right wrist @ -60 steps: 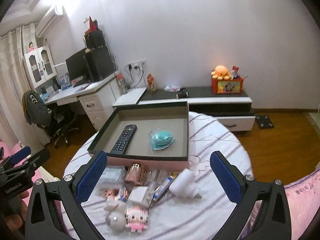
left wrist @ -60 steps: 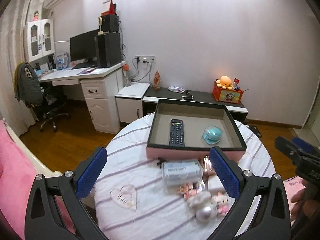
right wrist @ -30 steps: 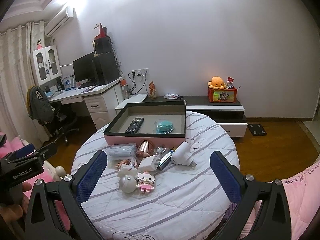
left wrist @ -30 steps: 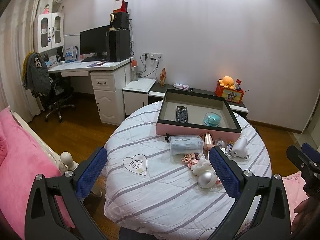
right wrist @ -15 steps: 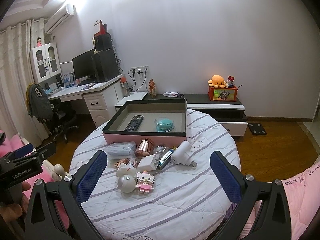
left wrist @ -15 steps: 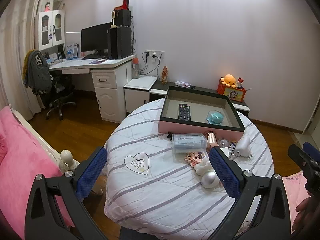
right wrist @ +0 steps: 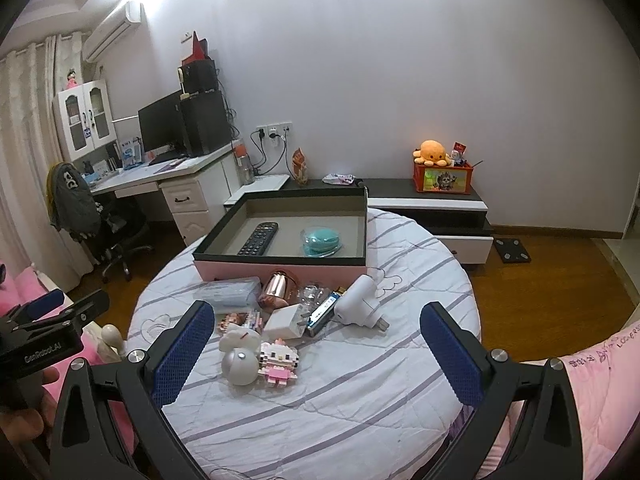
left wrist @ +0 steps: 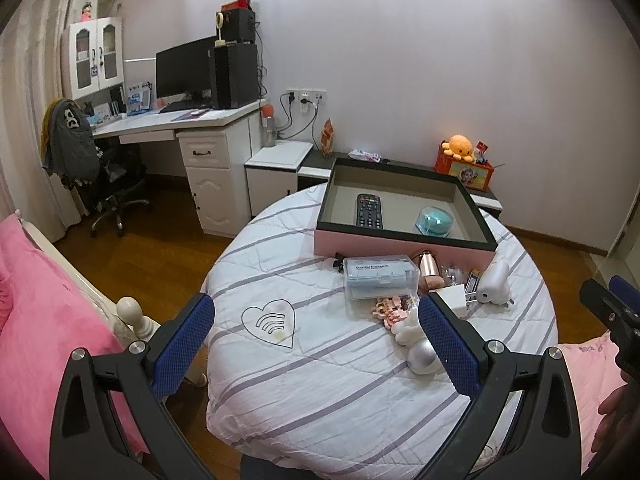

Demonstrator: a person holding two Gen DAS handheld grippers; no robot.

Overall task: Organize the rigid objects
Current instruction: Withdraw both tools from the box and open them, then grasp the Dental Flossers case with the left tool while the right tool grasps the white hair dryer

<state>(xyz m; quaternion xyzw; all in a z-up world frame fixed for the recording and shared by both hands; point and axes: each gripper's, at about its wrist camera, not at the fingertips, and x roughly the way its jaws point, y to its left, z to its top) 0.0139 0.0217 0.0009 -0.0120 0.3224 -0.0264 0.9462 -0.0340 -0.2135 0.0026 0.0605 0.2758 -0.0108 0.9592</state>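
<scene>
Both hand-held grippers, left point(left wrist: 316, 336) and right point(right wrist: 316, 340), hang wide apart, empty. White plug point(right wrist: 357, 306), frame centre, looks light, hard, slick; pinch its body.

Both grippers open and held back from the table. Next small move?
Probably bring the right gripper forward and down onto the white plug adapter: it lies at the pile's edge, clear of the rest, while the box holds only the remote and teal case.

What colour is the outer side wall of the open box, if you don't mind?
Pink, with a dark rim on the box; the right wrist view shows it best.
</scene>
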